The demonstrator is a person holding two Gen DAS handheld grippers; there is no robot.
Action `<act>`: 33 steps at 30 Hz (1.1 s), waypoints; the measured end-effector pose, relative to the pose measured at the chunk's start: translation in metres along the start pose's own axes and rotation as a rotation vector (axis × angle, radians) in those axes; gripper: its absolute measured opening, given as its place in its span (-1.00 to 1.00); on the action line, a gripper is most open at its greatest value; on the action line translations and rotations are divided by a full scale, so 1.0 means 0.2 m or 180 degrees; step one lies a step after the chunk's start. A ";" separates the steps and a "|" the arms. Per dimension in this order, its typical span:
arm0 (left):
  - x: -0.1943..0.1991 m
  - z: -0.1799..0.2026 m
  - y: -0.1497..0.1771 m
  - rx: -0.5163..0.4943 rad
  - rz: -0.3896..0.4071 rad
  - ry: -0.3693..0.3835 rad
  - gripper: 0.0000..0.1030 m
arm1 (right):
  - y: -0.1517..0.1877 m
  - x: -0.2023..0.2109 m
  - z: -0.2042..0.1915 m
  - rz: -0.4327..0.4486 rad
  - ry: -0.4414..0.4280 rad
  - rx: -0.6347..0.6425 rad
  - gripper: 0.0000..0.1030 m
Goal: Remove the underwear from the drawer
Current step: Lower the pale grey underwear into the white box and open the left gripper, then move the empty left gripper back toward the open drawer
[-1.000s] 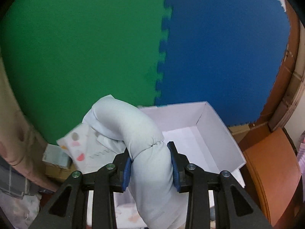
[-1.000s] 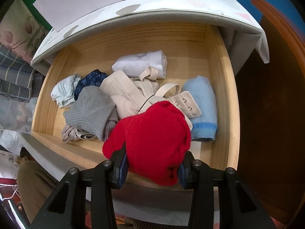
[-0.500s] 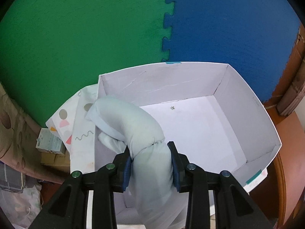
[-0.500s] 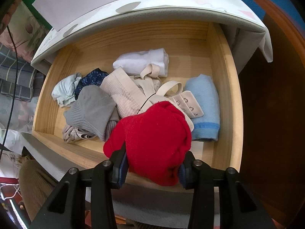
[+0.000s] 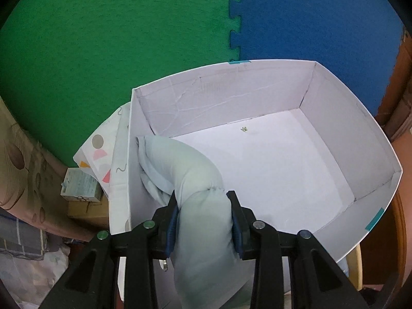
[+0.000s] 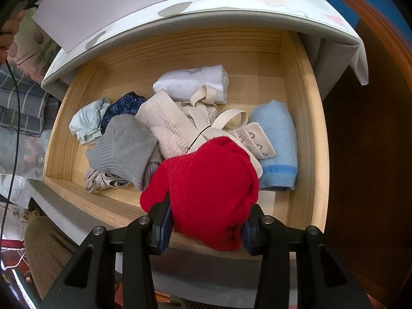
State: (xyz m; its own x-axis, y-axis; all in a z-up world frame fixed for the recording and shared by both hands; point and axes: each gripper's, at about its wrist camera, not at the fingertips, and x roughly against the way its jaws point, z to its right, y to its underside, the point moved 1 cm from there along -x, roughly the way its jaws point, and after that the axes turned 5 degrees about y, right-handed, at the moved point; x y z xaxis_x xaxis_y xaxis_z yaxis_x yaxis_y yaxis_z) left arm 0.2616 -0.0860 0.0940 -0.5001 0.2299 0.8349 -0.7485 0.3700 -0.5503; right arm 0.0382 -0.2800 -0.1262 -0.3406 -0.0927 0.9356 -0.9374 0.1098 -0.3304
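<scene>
Left gripper jaws just easing apart, pads touching pale blue underwear inside white shoebox | right gripper clamped on red underwear above wooden drawer front edge

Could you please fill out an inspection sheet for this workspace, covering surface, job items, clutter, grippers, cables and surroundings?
Surface: open light wooden drawer; white cardboard box on a patterned cloth, bare inside except a tiny speck.
Job's things: pale blue-grey rolled garment reaching into the box; red knitted garment over the drawer's front edge.
Clutter: in the drawer, a white roll, beige strapped garment, grey ribbed piece, light blue folded piece, navy piece, pale bundle.
Grippers: left gripper has just been opening, garment between its jaws; right gripper shut on the red garment.
Cables: thin dark cable at left.
Surroundings: green and blue foam mats.
</scene>
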 end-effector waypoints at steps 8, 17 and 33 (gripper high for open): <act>0.07 -0.02 -0.06 0.0159 0.0190 -0.0162 0.00 | 0.00 0.00 0.00 0.0002 -0.0006 -0.0008 -0.22; 0.29 -0.05 -0.06 0.0170 0.0332 -0.0179 0.08 | 0.00 0.00 -0.01 0.0007 0.0029 0.0032 -0.22; 0.60 -0.16 0.56 0.0211 0.0353 -0.0494 0.09 | 0.00 0.02 -0.03 0.0103 0.0153 0.0118 -0.23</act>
State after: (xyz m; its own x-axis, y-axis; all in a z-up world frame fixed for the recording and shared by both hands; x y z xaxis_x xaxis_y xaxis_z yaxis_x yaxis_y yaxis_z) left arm 0.1309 0.0111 0.1336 -0.6383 0.1225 0.7600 -0.7096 0.2890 -0.6426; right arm 0.0378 -0.2746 -0.1213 -0.3677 -0.0420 0.9290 -0.9284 0.0752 -0.3640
